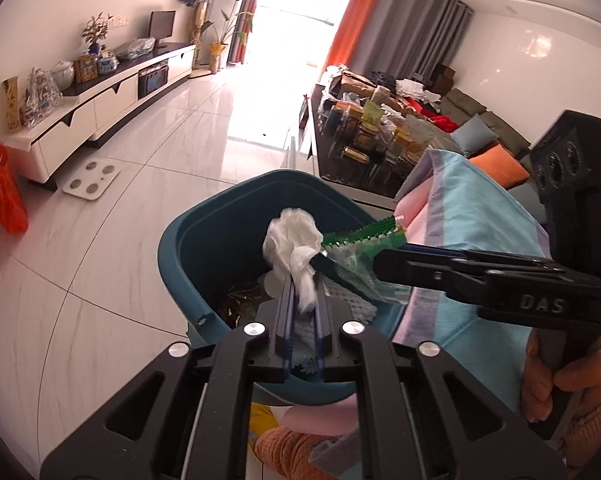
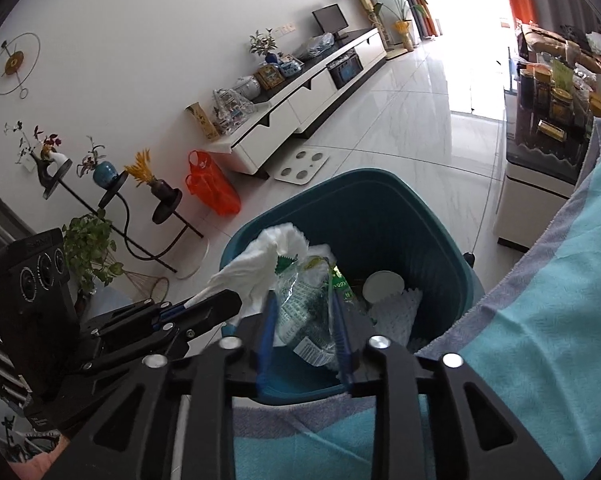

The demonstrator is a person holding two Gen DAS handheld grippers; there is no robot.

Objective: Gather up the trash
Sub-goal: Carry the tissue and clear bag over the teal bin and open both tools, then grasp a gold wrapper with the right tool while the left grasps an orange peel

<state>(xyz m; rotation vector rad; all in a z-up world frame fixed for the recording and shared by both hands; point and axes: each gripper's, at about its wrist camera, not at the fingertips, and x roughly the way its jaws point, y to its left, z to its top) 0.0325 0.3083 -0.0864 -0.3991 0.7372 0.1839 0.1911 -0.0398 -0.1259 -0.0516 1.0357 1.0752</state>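
Note:
A teal trash bin (image 1: 180,240) (image 2: 380,208) stands on the floor beside the towel-covered surface. My left gripper (image 1: 302,276) is shut on a crumpled white tissue (image 1: 292,236) and holds it over the bin's opening. My right gripper (image 2: 304,300) is shut on a clear green plastic wrapper (image 2: 304,308) (image 1: 360,240), also over the bin. In the left wrist view the right gripper (image 1: 328,258) reaches in from the right, its tip touching the tissue. In the right wrist view the left gripper (image 2: 210,302) comes from the left with the tissue (image 2: 260,256). The bin holds a white lid (image 2: 382,286) and white mesh.
A blue and pink towel (image 1: 480,216) (image 2: 560,280) covers the surface at the right. A cluttered dark coffee table (image 1: 372,136) stands behind the bin. A white TV cabinet (image 1: 112,96), an orange bag (image 1: 2,188), a scale (image 1: 90,184) and plant stands (image 2: 112,196) line the far wall.

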